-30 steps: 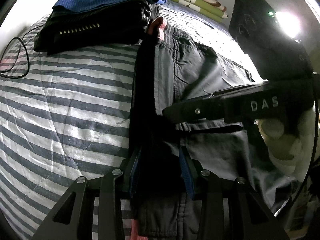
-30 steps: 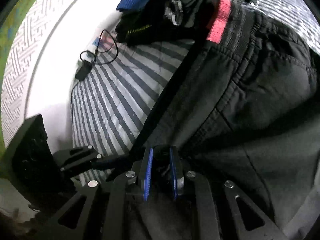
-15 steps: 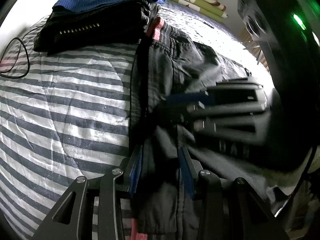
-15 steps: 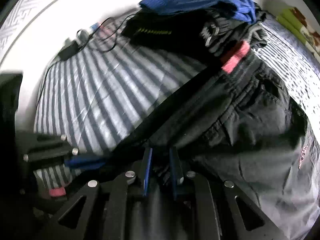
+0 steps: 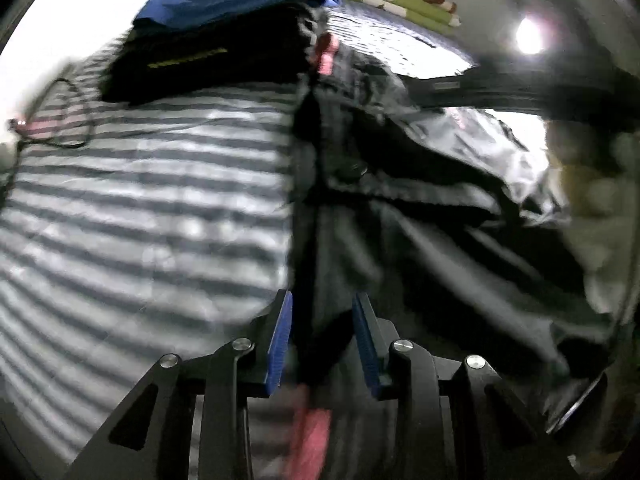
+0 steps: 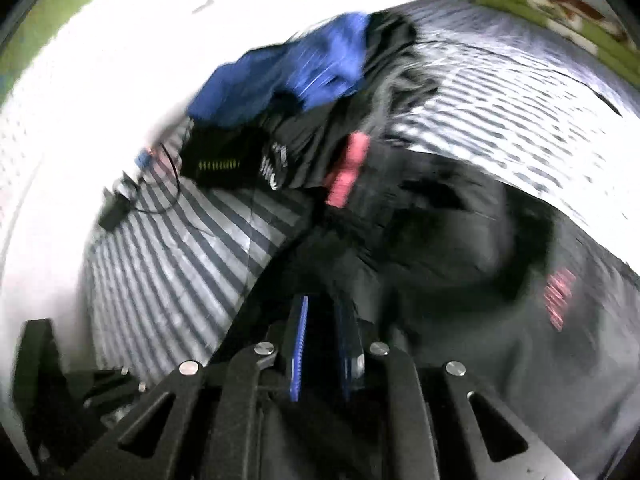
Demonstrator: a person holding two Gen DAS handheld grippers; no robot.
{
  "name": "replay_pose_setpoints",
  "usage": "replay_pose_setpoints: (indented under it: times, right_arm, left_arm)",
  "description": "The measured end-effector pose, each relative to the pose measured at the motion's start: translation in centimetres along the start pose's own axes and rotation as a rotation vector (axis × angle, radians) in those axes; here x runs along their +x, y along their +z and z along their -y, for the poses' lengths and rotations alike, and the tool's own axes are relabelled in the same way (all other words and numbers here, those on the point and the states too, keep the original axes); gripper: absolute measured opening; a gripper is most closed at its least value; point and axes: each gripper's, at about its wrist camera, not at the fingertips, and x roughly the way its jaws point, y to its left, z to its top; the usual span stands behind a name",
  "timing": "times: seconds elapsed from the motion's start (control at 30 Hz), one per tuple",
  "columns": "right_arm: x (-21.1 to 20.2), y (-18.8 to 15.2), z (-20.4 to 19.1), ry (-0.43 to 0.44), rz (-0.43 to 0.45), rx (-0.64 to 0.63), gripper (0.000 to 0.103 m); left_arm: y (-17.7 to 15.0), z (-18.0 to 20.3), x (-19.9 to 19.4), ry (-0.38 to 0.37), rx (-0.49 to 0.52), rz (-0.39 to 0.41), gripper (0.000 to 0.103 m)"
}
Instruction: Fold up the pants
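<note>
Dark pants (image 5: 400, 208) lie on the striped bedding (image 5: 140, 200), near edge gathered up btwn both tools. Left gripper (image 5: 322, 340) jaws closing w/ fabric between the pads; right gripper (image 6: 322, 344) nearly pressed together, pinching a fold. Risk: left grabs too few layers, so edge slips and fold skews; could snag the clothes pile (image 5: 224, 52).
</note>
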Motion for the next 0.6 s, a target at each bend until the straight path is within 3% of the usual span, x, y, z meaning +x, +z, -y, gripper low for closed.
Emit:
replay_pose_setpoints:
  times: [0.1, 0.17, 0.23, 0.33, 0.43, 0.57, 0.6]
  right_arm:
    - [-5.4, -3.8, 1.9, -0.031, 0.042, 0.047, 0.013]
    - [-9.3, -7.5, 4.0, -0.070, 0.059, 0.077, 0.016]
    - [-13.5, -12.3, 6.6, -0.137, 0.071, 0.132, 0.019]
    - [-20.3, -21.1, 11.3, -0.255, 0.122, 0.270, 0.024]
    - [-25.9, -29.3, 15.4, -0.364, 0.163, 0.423, 0.025]
    - [-31.5, -37.6, 20.2, -0.445, 0.218, 0.636, 0.026]
    - [-32.8, -39.5, 21.3, -0.457, 0.238, 0.683, 0.027]
  left_arm:
    - [-2.0, -0.8, -1.6, 0.002, -0.021, 0.006, 0.035]
    - [-3.5, -1.2, -2.3, -0.002, -0.051, 0.008, 0.047]
    - [-5.0, -1.4, -2.8, -0.030, -0.101, 0.003, 0.059]
    - [-7.4, -1.3, -4.1, -0.040, -0.152, 0.005, 0.061]
    - [-8.3, -0.7, -4.7, -0.042, -0.194, 0.000, 0.060]
    - [-8.6, 0.5, -4.5, 0.025, -0.234, 0.007, 0.035]
    - [-8.6, 0.7, -4.6, 0.047, -0.247, 0.009, 0.034]
